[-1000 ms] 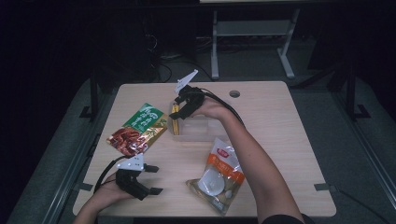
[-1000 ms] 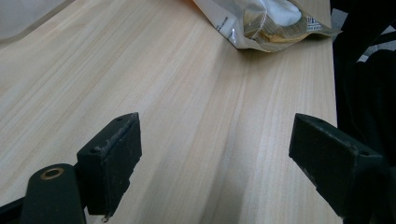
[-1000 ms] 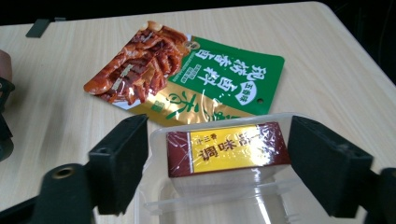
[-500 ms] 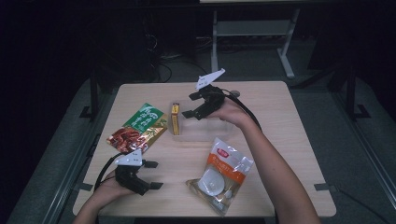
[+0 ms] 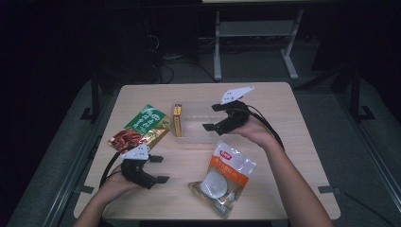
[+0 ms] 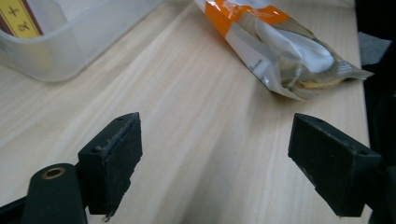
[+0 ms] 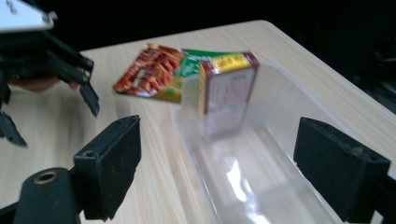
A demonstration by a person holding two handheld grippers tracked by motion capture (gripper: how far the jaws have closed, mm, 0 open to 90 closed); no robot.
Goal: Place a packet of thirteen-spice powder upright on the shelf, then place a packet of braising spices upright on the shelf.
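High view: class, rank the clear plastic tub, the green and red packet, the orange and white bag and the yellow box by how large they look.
1. Orange and white bag
2. Green and red packet, about alike with the clear plastic tub; unsure between them
3. Yellow box, smallest

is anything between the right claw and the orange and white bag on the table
Nothing visible: bare table lies between the open right claw, at the clear bin's right end, and the orange and white bag nearer the person.

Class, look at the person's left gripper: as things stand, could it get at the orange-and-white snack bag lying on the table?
Probably yes. The left gripper is open with nothing between its jaws, and bare table lies between it and the snack bag. The right gripper is off over the clear tub, out of the way.
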